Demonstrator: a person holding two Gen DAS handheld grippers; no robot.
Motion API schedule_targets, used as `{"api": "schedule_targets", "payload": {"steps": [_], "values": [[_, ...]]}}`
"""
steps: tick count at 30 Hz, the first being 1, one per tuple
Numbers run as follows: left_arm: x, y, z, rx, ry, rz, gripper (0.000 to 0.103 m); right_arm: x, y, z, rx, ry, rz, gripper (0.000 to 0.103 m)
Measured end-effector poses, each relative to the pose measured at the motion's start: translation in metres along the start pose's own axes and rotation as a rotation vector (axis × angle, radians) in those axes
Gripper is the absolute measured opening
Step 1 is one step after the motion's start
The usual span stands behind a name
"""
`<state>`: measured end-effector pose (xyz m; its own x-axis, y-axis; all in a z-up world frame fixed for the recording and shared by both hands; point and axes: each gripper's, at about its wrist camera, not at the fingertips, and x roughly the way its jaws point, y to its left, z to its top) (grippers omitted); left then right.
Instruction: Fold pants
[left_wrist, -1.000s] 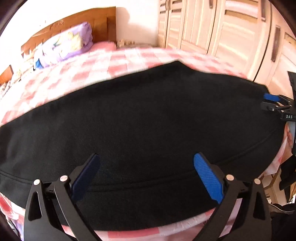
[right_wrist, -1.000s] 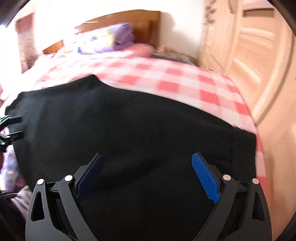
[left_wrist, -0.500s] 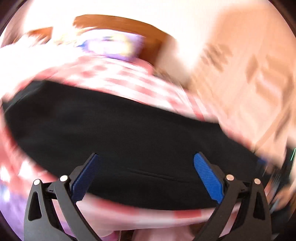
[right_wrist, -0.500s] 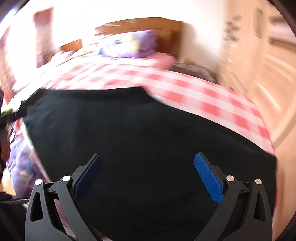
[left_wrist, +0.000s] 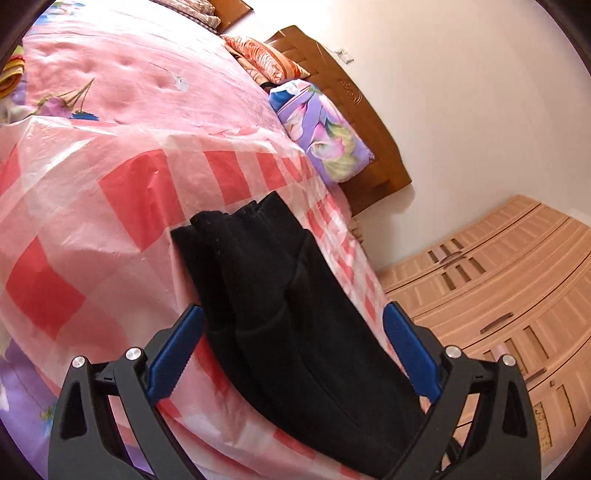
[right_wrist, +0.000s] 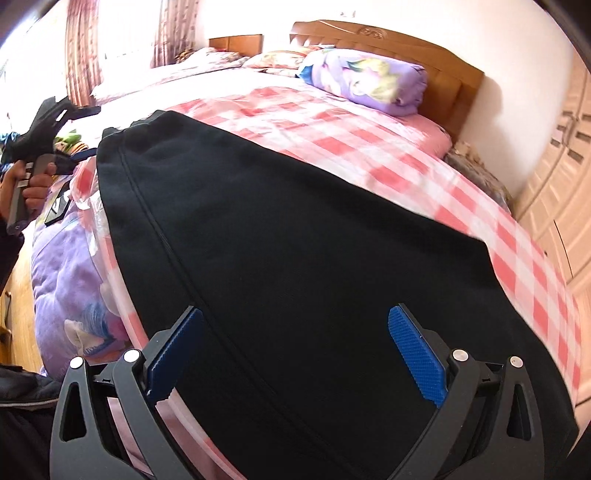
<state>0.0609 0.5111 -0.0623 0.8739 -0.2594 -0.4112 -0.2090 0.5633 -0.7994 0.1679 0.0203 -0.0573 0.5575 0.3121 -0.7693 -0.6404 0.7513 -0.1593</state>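
I see both grippers spread wide, gripping nothing — left gripper (left_wrist: 291, 347), right gripper (right_wrist: 295, 347). Black pants (right_wrist: 295, 240) fill frame centre, flat on the checked bedcover (right_wrist: 369, 147).

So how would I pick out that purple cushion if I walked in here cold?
Start at the wooden headboard against the white wall. On the pink checked bedspread just in front of it lies the pillow, a plump roll. It is the only lilac one, printed with big pale flowers and a blue patch at one end; the black pants lie nearer the foot.
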Motion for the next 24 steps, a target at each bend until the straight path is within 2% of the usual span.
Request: {"api": "schedule_targets", "payload": {"steps": [6, 11, 12, 15, 17, 19, 20, 21, 23, 24], "values": [[0.028, 0.015, 0.005, -0.004, 0.067, 0.026, 0.097, 0.006, 0.014, 0.008, -0.013, 0.009, 0.01, 0.097], [0.038, 0.018, 0.017, 0.009, 0.076, 0.01, 0.094, 0.011, 0.023, 0.02, -0.011, -0.003, 0.077, 0.097], [0.037, 0.021, 0.018, -0.008, 0.07, 0.008, 0.081, 0.012, 0.026, 0.024, -0.011, -0.012, 0.097, 0.097], [0.038, 0.027, 0.019, -0.039, 0.071, 0.018, 0.056, 0.02, 0.032, 0.047, 0.017, -0.06, 0.212, 0.097], [0.037, 0.037, 0.016, -0.078, 0.067, 0.004, 0.053, 0.036, 0.034, 0.066, 0.067, -0.073, 0.271, 0.097], [0.033, 0.049, 0.014, -0.133, 0.058, -0.035, 0.049, 0.056, 0.039, 0.08, 0.09, -0.043, 0.251, 0.097], [0.032, 0.051, 0.014, -0.144, 0.05, -0.04, 0.043, 0.072, 0.045, 0.087, 0.076, -0.006, 0.197, 0.097], [0.031, 0.05, 0.014, -0.138, 0.046, -0.04, 0.034, 0.084, 0.05, 0.089, 0.055, 0.035, 0.154, 0.097], [0.027, 0.039, 0.013, -0.093, 0.032, -0.011, 0.028, 0.106, 0.06, 0.085, 0.008, 0.133, 0.107, 0.098], [0.025, 0.028, 0.014, -0.044, 0.021, 0.02, 0.025, 0.103, 0.06, 0.083, 0.01, 0.104, 0.11, 0.098]]}}
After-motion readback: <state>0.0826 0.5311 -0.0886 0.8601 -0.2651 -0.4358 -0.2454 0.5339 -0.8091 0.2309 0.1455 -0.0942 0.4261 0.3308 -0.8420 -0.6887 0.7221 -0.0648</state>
